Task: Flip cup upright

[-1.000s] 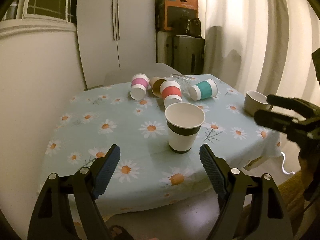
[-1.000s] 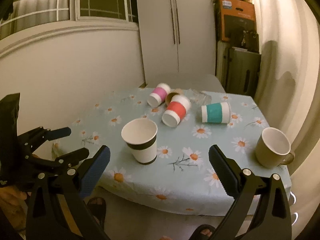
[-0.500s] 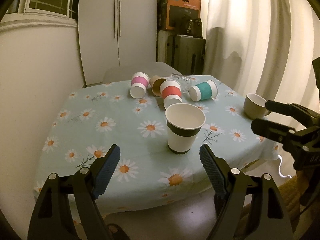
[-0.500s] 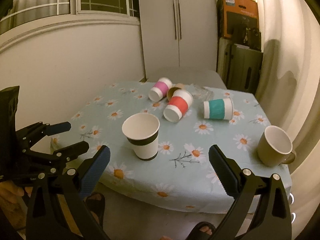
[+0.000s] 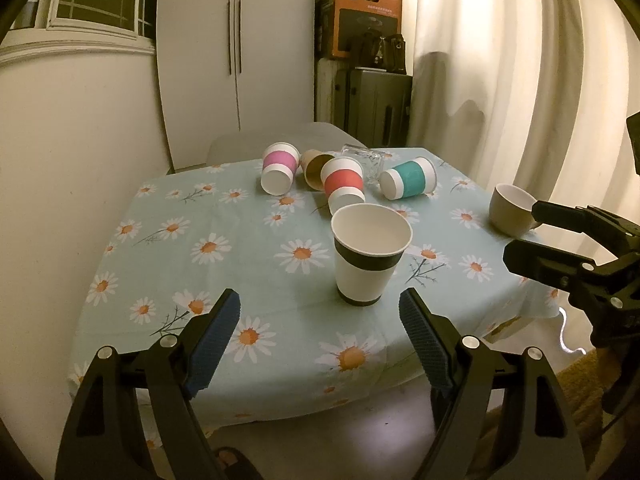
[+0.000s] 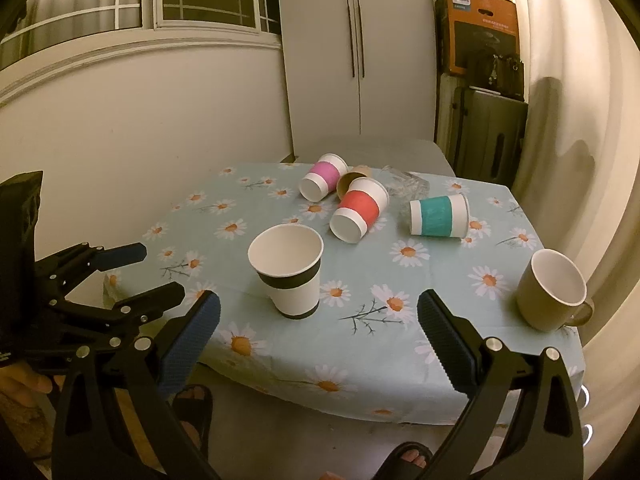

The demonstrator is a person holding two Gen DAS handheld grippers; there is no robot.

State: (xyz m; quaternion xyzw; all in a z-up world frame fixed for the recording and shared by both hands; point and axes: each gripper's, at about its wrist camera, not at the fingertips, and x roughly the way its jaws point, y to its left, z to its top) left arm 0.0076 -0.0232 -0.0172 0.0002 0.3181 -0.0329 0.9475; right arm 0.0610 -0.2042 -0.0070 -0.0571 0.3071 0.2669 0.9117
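The black-banded paper cup (image 5: 370,256) stands upright, mouth up, at the centre of both wrist views, on the daisy-print cloth of the worktop (image 5: 224,248) near its front edge. The left gripper (image 5: 320,334) sits at the bottom of its frame with its jaws spread wide and nothing between them, apart from the cup. The right gripper (image 6: 318,330) is likewise wide open and holds nothing, low in its own frame. Toward the top centre of each view lie a pink-banded cup (image 5: 280,168), a red-banded cup (image 5: 344,186) and a teal-banded cup (image 5: 410,178), all on their sides. A beige mug (image 6: 554,290) stands upright at the right edge.
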